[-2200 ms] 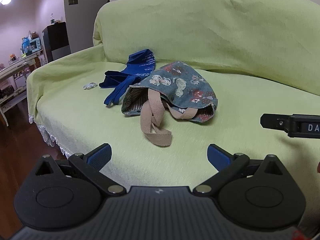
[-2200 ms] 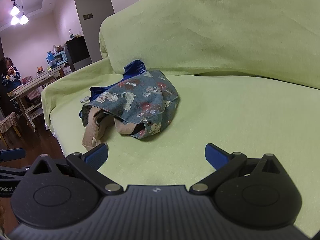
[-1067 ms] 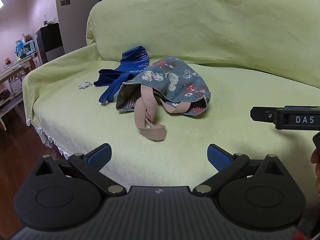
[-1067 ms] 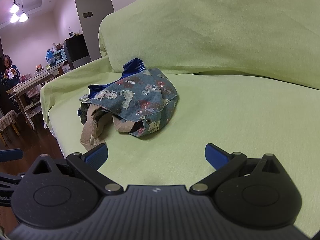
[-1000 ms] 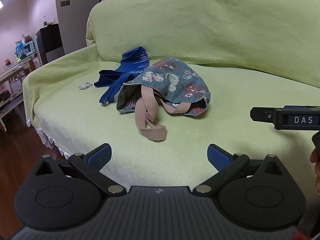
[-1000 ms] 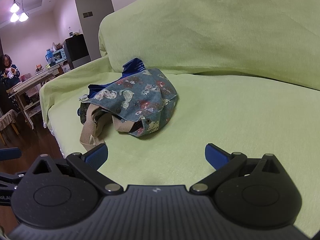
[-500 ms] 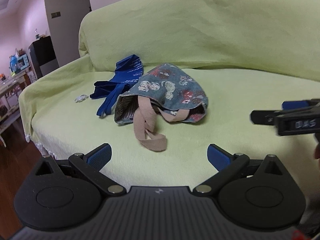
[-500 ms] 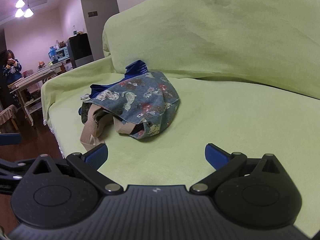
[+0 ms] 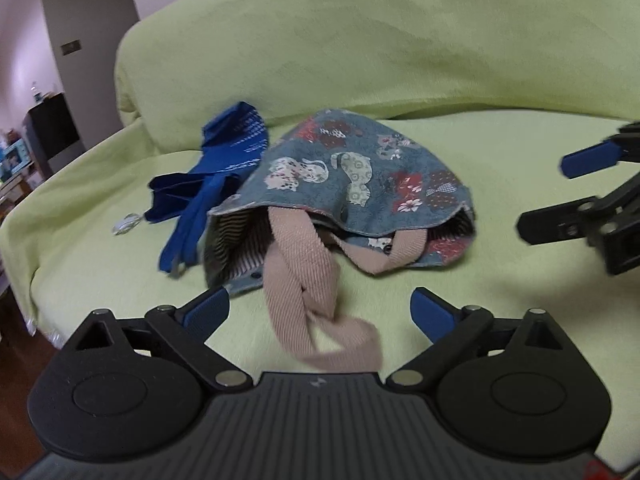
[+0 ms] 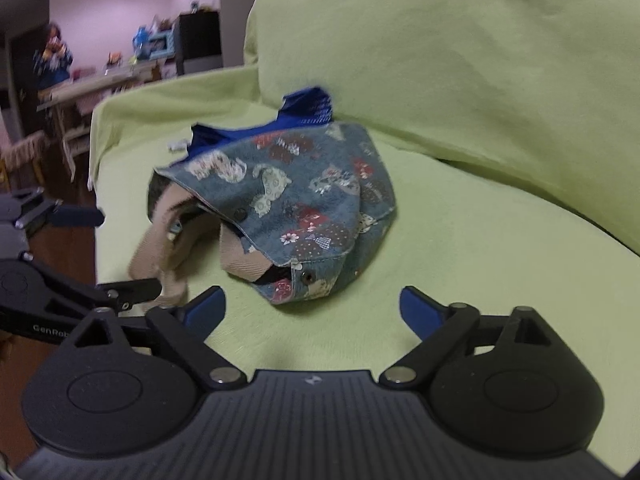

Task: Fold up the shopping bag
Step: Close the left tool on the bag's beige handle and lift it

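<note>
Facing the shopping bag mouth edge — left claw and right claw both apart — bare sofa cover alongside.

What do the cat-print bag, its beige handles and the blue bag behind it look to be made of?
Cat-print bag: soft matte woven cloth, likely cotton, slumped, with a striped lining and metal snaps. Beige handles: thick webbing with visible diagonal ribbing, probably cotton. Blue bag: thinner fabric with sharp creases and white print, possibly nonwoven or nylon; too blurred to tell.
</note>
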`<state>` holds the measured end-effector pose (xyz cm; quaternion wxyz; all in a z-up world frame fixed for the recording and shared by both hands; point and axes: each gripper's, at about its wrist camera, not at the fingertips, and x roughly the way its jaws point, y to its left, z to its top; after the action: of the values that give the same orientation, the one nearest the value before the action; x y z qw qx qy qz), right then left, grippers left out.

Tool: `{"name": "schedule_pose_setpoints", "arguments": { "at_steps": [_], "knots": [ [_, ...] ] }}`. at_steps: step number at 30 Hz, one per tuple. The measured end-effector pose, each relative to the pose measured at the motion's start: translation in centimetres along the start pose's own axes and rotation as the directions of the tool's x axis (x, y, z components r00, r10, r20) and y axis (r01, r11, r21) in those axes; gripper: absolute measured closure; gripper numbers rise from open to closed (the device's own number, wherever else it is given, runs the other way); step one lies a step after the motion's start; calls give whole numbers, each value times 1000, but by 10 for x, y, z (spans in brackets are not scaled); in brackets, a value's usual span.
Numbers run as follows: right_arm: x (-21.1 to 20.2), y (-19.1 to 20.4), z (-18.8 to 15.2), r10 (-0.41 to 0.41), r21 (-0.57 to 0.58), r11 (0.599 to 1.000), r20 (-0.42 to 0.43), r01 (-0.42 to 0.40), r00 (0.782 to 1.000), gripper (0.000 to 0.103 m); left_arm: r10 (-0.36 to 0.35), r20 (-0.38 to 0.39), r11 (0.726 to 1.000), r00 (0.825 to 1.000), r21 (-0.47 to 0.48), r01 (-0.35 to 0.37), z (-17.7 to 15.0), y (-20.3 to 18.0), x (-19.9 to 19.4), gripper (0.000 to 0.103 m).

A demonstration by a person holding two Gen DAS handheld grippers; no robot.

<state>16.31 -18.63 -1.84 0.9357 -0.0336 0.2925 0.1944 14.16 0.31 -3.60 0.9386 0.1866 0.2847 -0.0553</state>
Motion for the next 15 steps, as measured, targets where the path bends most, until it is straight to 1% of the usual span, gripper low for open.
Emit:
{"name": "schedule_pose_setpoints", "arguments": {
  "at_steps": [1, 2, 3, 4, 5, 7, 8, 9, 10, 11, 12, 13, 14, 15],
  "knots": [
    [10, 0, 1, 4, -8, 1000, -17, -4, 1000, 19, -5, -1, 1000, 1000, 8, 5, 2, 1, 8, 10],
    [19, 0, 1, 11, -9, 1000, -30, -11, 1000, 24, -10, -3, 1000, 1000, 16, 10, 3, 3, 17, 12],
    [28, 0, 2, 18, -9, 1000, -42, -18, 999, 28, -15, -4, 1000, 1000, 24, 15, 5, 4, 25, 19],
    [37, 0, 2, 25, -9, 1000, -53, -25, 998, 28, -21, -5, 999, 1000, 32, 21, 6, 6, 34, 26],
    [45, 0, 3, 32, -9, 999, -60, -33, 998, 29, -29, -7, 999, 1000, 39, 29, 7, 8, 41, 29],
    [59, 0, 7, 36, -20, 999, -68, -38, 997, 40, -43, -11, 998, 999, 46, 44, -5, 6, 53, 45],
    [67, 0, 8, 29, -25, 999, -77, -31, 997, 59, -37, -11, 998, 999, 53, 38, -5, 7, 58, 48],
    [74, -1, 10, 24, -21, 999, -87, -26, 996, 76, -36, -8, 998, 999, 54, 37, -6, 9, 61, 51],
    [79, -3, 10, 24, -7, 1000, -92, -25, 995, 76, -47, -5, 998, 999, 46, 47, -7, 11, 63, 59],
    [81, -5, 11, 28, 3, 1000, -94, -28, 995, 79, -57, -1, 998, 998, 36, 57, -8, 12, 63, 64],
    [83, -6, 11, 33, 12, 999, -95, -32, 995, 82, -60, 4, 998, 998, 33, 60, -9, 12, 63, 73],
    [81, -6, 11, 28, 5, 1000, -89, -28, 996, 83, -60, 11, 997, 998, 39, 59, -9, 11, 61, 77],
    [78, -7, 11, 21, -2, 1000, -82, -22, 996, 87, -59, 17, 997, 998, 45, 59, -9, 10, 59, 79],
    [71, -9, 13, 14, -2, 1000, -68, -14, 998, 88, -67, 25, 996, 997, 53, 66, -8, 8, 54, 81]
  ]
}}
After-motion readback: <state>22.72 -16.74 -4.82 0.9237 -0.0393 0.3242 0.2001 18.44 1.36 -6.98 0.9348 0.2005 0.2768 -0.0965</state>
